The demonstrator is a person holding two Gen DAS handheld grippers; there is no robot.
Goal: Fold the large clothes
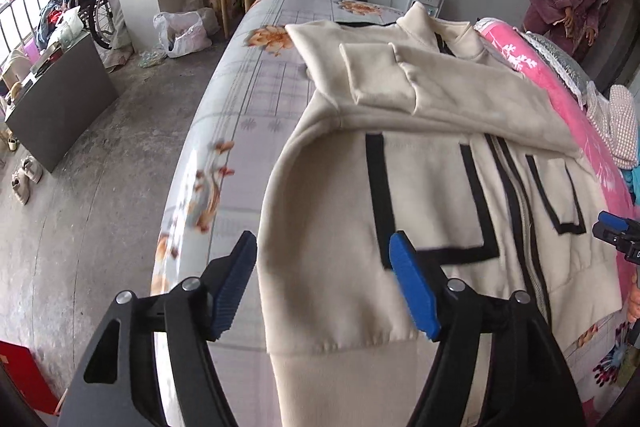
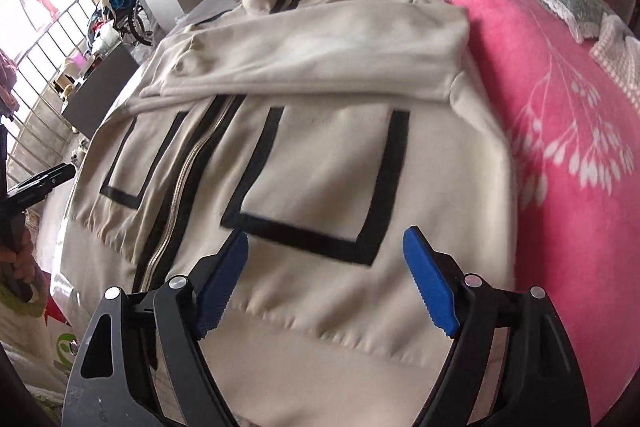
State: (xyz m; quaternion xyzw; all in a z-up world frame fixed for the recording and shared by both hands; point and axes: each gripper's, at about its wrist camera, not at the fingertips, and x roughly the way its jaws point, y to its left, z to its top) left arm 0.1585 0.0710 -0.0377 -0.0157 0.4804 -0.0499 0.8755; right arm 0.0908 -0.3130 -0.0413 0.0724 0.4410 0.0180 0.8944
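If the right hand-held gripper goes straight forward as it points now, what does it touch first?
Most likely the cream jacket: the open right hand-held gripper points at its hem band and the black-outlined pocket. Depth is unclear, so the exact spot is uncertain.

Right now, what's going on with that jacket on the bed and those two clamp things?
A person is folding a cream jacket with black trim, laid front-up on the bed. Both sleeves are already folded across its chest. The person holds a tool in each hand; the left tool and the right tool both hover open above the jacket's bottom hem, gripping nothing. A pink blanket lies alongside. The next fold, probably lifting the hem up, has not started.
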